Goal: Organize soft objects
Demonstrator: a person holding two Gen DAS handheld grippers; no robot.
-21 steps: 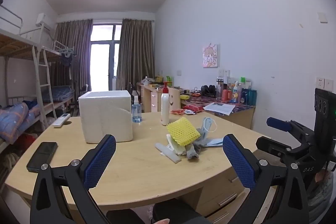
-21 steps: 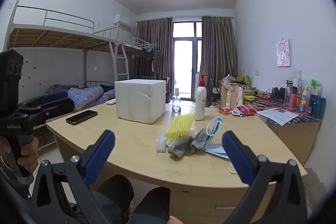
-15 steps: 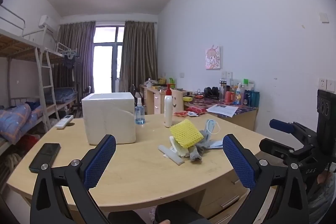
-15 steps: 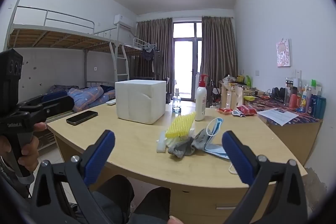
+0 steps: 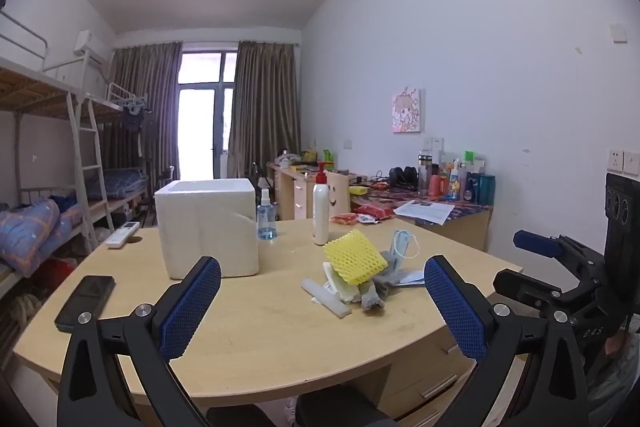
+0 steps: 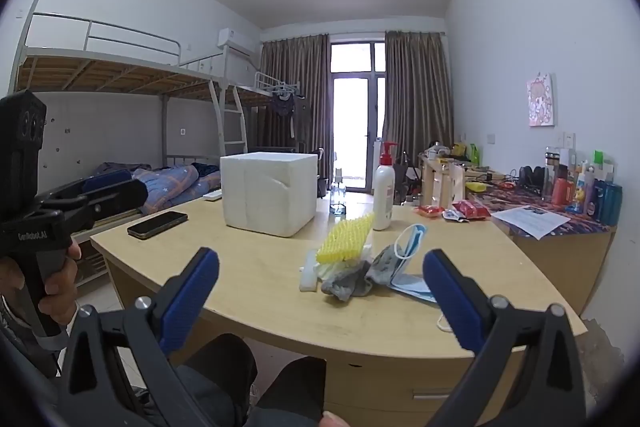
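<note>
A pile of soft things lies on the wooden table (image 5: 248, 339) (image 6: 260, 267): a yellow foam net (image 5: 354, 257) (image 6: 346, 238), white foam strips (image 5: 326, 297) (image 6: 309, 273), a grey cloth (image 5: 376, 291) (image 6: 352, 279) and a blue face mask (image 5: 404, 247) (image 6: 408, 247). A white foam box (image 5: 208, 227) (image 6: 270, 193) stands left of the pile. My left gripper (image 5: 322, 303) is open and empty, held short of the table's near edge. My right gripper (image 6: 320, 297) is open and empty too, facing the pile from the near side.
On the table also stand a white pump bottle (image 5: 321, 209) (image 6: 384, 189) and a small spray bottle (image 5: 266, 217); a black phone (image 5: 86, 301) (image 6: 158, 224) and a remote (image 5: 123, 234) lie at the left. A cluttered desk (image 5: 424, 207) lines the right wall, bunk beds (image 6: 120, 87) the left.
The left wrist view has shifted slightly: table and pile now sit a little higher and more to the right in it. The right wrist view is practically unchanged. Both grippers stay open.
</note>
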